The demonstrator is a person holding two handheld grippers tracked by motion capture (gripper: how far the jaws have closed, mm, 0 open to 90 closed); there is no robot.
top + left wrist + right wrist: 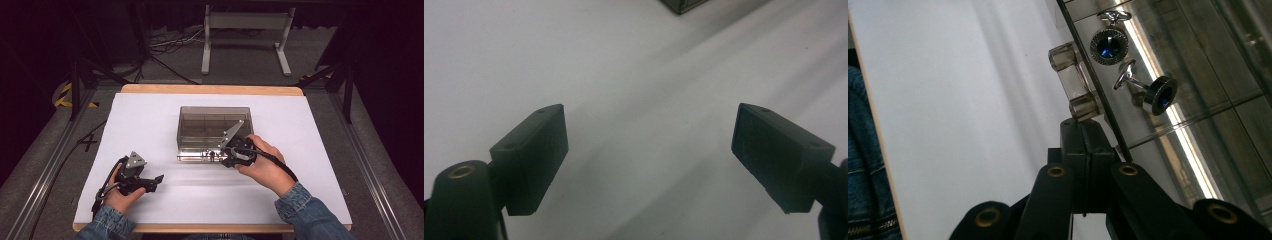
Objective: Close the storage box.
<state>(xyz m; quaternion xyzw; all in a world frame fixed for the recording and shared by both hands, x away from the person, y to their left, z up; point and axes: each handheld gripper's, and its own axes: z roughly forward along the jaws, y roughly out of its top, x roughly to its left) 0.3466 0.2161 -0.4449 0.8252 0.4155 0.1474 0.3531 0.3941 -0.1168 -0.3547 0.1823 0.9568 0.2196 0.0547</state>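
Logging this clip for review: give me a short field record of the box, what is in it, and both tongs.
box: clear smoky plastic case on the white table cover
contents: two blue-stoned cufflinks in one compartment
right tongs: shut, tips at the latch on the box's front edge
left tongs: open, nothing between them, apart from the box

Black grippers, brass screws, blue denim sleeves [307,210].

The box [215,132] is smoky clear grey. The two cufflinks [1109,44] inside are silver with deep blue faces and dark, seemingly ridged rims. The worktop [150,125] is white over a pale wood edge at twelve o'clock. Both grippers' jaws are black; the sleeves [312,212] are blue denim.
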